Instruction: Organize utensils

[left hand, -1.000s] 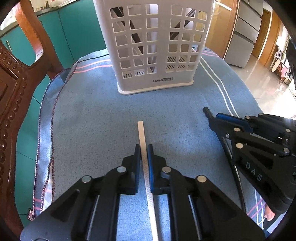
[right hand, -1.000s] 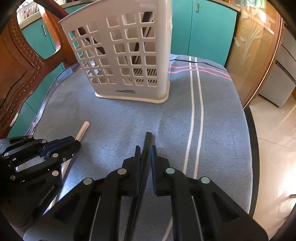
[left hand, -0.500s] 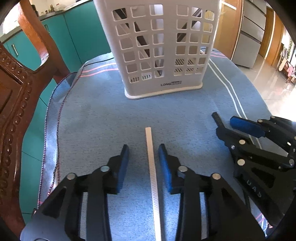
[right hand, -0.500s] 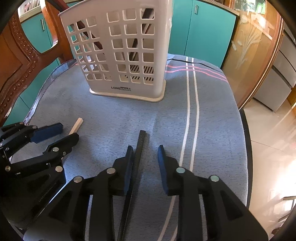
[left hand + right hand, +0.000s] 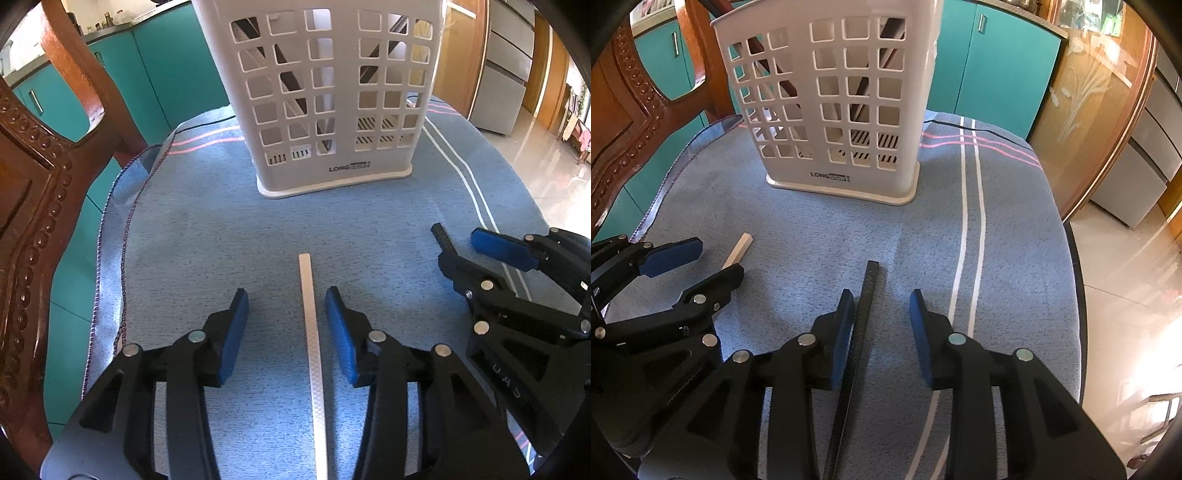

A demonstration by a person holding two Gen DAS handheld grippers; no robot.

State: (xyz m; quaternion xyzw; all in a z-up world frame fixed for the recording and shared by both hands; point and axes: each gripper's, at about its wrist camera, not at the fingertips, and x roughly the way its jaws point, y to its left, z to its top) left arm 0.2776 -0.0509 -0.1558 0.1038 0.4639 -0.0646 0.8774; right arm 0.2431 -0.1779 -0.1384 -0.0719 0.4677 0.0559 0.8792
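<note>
Jaws of both grippers stand apart with nothing clamped; each pair has just been opening, and each has a chopstick lying between its pads. Neither stick is pressed from both sides, so both read as let go on the cloth.

Progress, largest item first. White slotted holder (image 5: pixel 332 99) stands upright at the far side of the desk, on the blue cloth (image 5: pixel 207 236) that covers the top. Through its square holes several dark and pale sticks show leaning inside, so some utensils appear to be sorted already; how many cannot be told. Carved wooden chair (image 5: pixel 33 206) sits off the desk's left edge, not involved.

Left to do, as judged: two chopsticks remain flat on the cloth, well short of the holder, and neither is lifted. Each would need a fresh grip, a lift, and a drop into a compartment.

Left gripper (image 5: pixel 286 317): white chopstick (image 5: pixel 312 343) lies lengthwise between the jaws, nearer the right pad than the left, touching neither as far as can be seen. Its far tip points toward the holder's base.

Right gripper (image 5: pixel 881 321): black chopstick (image 5: pixel 862 317) lies lengthwise between the jaws, close against the left pad, possibly touching it, and well clear of the right pad. Its far end reaches just past the pad tips.

Grippers sit side by side, each visible at the edge of the other's view.
</note>
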